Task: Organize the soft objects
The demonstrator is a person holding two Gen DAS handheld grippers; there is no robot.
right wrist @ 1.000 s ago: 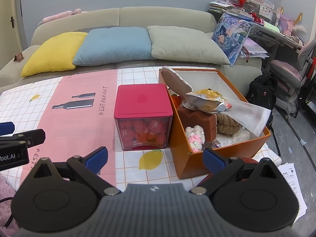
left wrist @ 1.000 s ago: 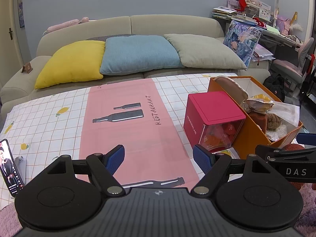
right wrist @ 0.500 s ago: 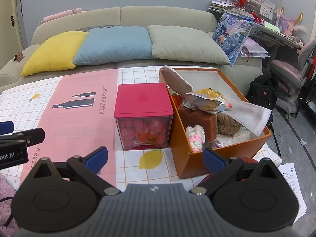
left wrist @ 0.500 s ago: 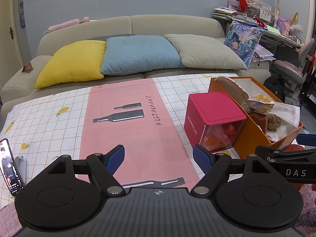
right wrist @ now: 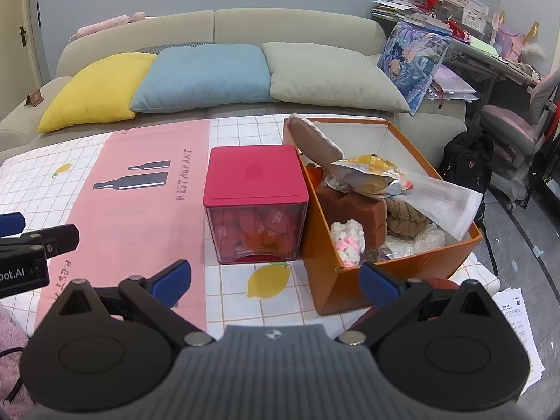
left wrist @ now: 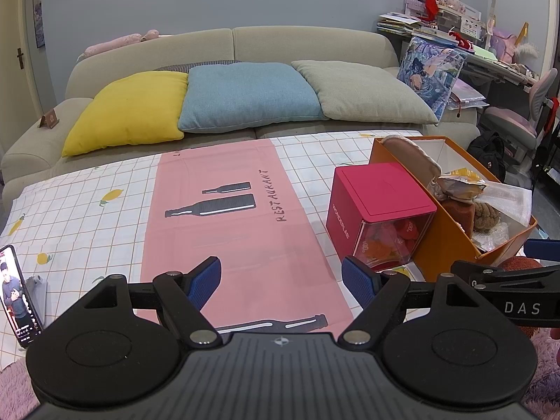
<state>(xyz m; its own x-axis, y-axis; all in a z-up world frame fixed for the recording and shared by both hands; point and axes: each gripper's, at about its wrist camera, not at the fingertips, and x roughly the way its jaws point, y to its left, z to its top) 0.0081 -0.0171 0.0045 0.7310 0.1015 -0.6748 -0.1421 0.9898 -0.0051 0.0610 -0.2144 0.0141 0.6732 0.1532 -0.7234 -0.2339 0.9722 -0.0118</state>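
Note:
An orange box (right wrist: 413,266) on the table's right holds several soft things: a brown block (right wrist: 353,206), a pink-white knitted piece (right wrist: 348,239), a brown plush (right wrist: 406,215), a beige pad (right wrist: 315,138) and crinkled bags. The box also shows in the left wrist view (left wrist: 444,241). A pink-lidded clear cube (right wrist: 255,178) with red soft pieces stands left of it, also in the left wrist view (left wrist: 378,196). My right gripper (right wrist: 276,274) is open and empty, in front of the cube and box. My left gripper (left wrist: 281,274) is open and empty over the pink cloth.
A pink runner (left wrist: 224,210) lies on the checked tablecloth (left wrist: 80,210). A phone (left wrist: 15,297) stands at the left edge. A sofa with yellow (left wrist: 129,108), blue and grey cushions is behind. A cluttered desk, chair and black backpack (right wrist: 465,161) are to the right.

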